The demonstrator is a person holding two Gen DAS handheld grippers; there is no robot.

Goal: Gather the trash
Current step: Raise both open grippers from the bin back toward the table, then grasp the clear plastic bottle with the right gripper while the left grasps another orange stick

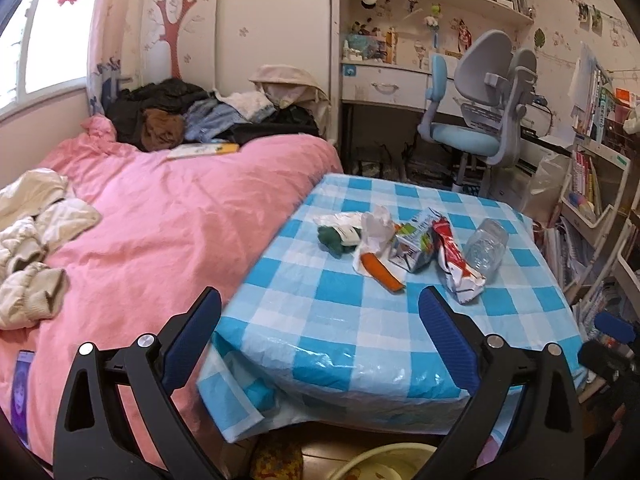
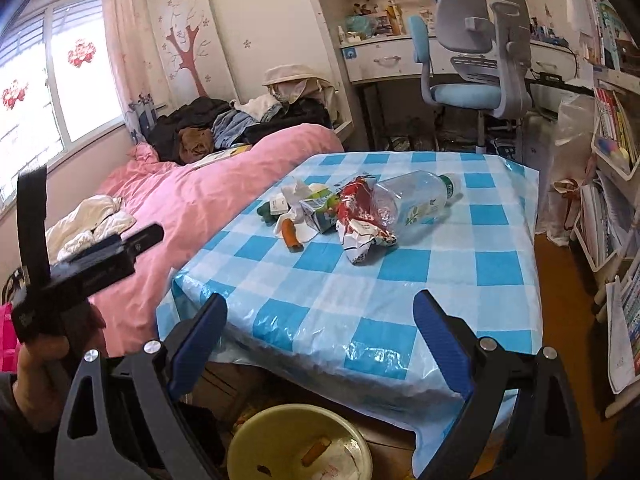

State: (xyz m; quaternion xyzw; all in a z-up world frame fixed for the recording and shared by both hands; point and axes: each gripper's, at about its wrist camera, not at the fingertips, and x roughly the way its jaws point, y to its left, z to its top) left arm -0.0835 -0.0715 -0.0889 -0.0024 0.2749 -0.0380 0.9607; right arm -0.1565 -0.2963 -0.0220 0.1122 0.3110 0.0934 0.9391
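Trash heaped mid-table on a blue-checked cloth, beside a pink bed. In the heap: a clear bottle on its side at the right, touching a red-and-white wrapper; a small carton against the wrapper; crumpled white plastic and an orange wrapper just left of the carton; a dark green scrap at the far left end.

Left gripper poised above the table's near edge, fingers spread wide, nothing between them, well short of the heap. Right gripper likewise over the near edge, fingers wide and empty, apart from the trash.

Below the table edge, a yellow bin on the floor with a few scraps inside. Behind the table, a blue-and-grey chair at a desk.
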